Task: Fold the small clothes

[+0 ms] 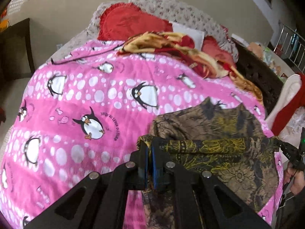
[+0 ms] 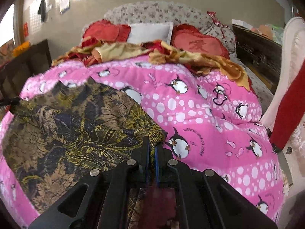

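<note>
A small brown garment (image 1: 209, 129) with a yellow and black flower print lies spread on a pink penguin blanket (image 1: 85, 95). My left gripper (image 1: 149, 143) is shut on its near left corner, and the lifted edge runs taut to the right. There my right gripper (image 1: 282, 145) pinches the other corner, with a hand (image 1: 293, 181) behind it. In the right wrist view the right gripper (image 2: 151, 143) is shut on the garment (image 2: 76, 118) at its near right corner. The left gripper (image 2: 11, 101) shows at the far left edge, holding the cloth.
A crumpled red and gold blanket (image 1: 181, 47) and red heart pillows (image 2: 198, 43) lie at the head of the bed. A dark carved cabinet (image 2: 255, 47) stands on the right, with a white and red padded frame (image 2: 289, 87) nearer. A dark wooden piece (image 1: 17, 47) stands left.
</note>
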The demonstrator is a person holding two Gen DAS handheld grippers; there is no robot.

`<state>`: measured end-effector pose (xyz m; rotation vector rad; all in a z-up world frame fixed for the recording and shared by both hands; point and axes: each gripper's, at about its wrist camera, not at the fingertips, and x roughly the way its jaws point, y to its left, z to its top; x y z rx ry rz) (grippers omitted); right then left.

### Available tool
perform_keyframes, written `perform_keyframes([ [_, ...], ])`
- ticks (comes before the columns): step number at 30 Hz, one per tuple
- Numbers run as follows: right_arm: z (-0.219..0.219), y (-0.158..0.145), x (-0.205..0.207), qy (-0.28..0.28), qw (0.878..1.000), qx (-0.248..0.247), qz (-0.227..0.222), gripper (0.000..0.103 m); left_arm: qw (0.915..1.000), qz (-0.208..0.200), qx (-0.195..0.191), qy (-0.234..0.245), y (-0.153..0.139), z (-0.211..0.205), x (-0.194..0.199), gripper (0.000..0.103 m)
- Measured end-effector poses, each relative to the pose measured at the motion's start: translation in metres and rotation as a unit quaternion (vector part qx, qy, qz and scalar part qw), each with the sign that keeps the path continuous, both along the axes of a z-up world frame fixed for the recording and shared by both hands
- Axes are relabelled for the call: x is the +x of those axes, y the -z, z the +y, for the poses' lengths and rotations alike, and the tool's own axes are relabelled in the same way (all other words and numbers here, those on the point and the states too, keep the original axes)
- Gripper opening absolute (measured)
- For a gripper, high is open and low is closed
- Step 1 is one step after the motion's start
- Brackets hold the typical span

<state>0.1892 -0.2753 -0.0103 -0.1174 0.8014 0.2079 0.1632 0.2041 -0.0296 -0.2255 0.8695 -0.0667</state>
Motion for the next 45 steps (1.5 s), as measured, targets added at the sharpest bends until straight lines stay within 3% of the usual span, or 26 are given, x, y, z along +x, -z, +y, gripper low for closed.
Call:
perform_keyframes([
  [9,0.006,0.033,0.033,0.004,0.999,-0.022,0.042,0.002,0.9971,0.042,0.054,0.034,0.029,-0.015,0.025,0.009],
  [12,0.002,0.034,0.037,0.005,0.998,-0.001,0.056,0.003,0.9972,0.048,0.043,0.038,0.025,-0.011,0.025,0.011],
  [14,-0.009,0.029,0.037,0.009,0.996,0.048,0.076,0.008,0.9973,0.047,0.048,0.028,0.018,-0.006,0.022,0.035],
  [15,-0.015,0.024,0.035,0.009,0.994,0.073,0.085,0.009,0.9970,0.039,0.064,0.015,0.011,-0.003,0.018,0.055],
  [16,-0.021,0.017,0.030,0.012,0.992,0.089,0.085,0.012,0.9969,0.025,0.074,0.007,0.004,0.000,0.012,0.060],
  [20,-0.045,-0.016,-0.009,0.012,0.990,0.135,0.047,0.023,0.9971,-0.002,0.076,-0.007,-0.018,0.012,-0.018,0.057],
  [25,-0.026,-0.031,-0.063,-0.011,0.994,0.110,0.025,0.023,0.9976,-0.022,0.041,0.051,-0.024,-0.028,-0.081,0.024],
  [27,-0.002,-0.026,-0.083,-0.028,0.994,0.098,0.030,0.023,0.9970,-0.017,0.045,0.061,-0.014,-0.049,-0.101,0.019],
  [31,0.048,0.000,-0.107,-0.053,0.996,0.052,0.047,0.023,0.9937,0.021,0.099,0.048,0.032,-0.064,-0.119,0.019],
  [32,0.054,0.009,-0.109,-0.050,0.997,0.025,0.052,0.023,0.9948,0.031,0.087,0.043,0.045,-0.056,-0.120,0.020],
  [33,0.055,0.025,-0.108,-0.037,0.997,-0.002,0.071,0.023,0.9964,0.012,0.071,0.045,0.048,-0.053,-0.125,0.020],
  [35,0.045,0.049,-0.106,-0.013,0.995,-0.007,0.097,0.025,0.9975,0.012,0.055,0.043,0.048,-0.048,-0.125,0.020],
  [36,0.039,0.049,-0.111,-0.019,0.997,0.008,0.079,0.025,0.9974,0.018,0.054,0.043,0.046,-0.048,-0.124,0.020],
  [40,0.035,0.035,-0.107,-0.007,0.994,0.009,0.112,0.025,0.9990,0.024,0.030,0.022,0.028,-0.045,-0.118,0.020],
  [43,0.036,0.005,-0.110,0.009,0.997,0.031,0.075,0.025,1.0000,-0.003,0.002,0.009,0.007,-0.047,-0.110,0.022],
  [45,0.046,-0.010,-0.104,0.012,0.998,0.027,0.048,0.025,1.0000,0.001,-0.003,0.005,0.002,-0.055,-0.087,0.023],
])
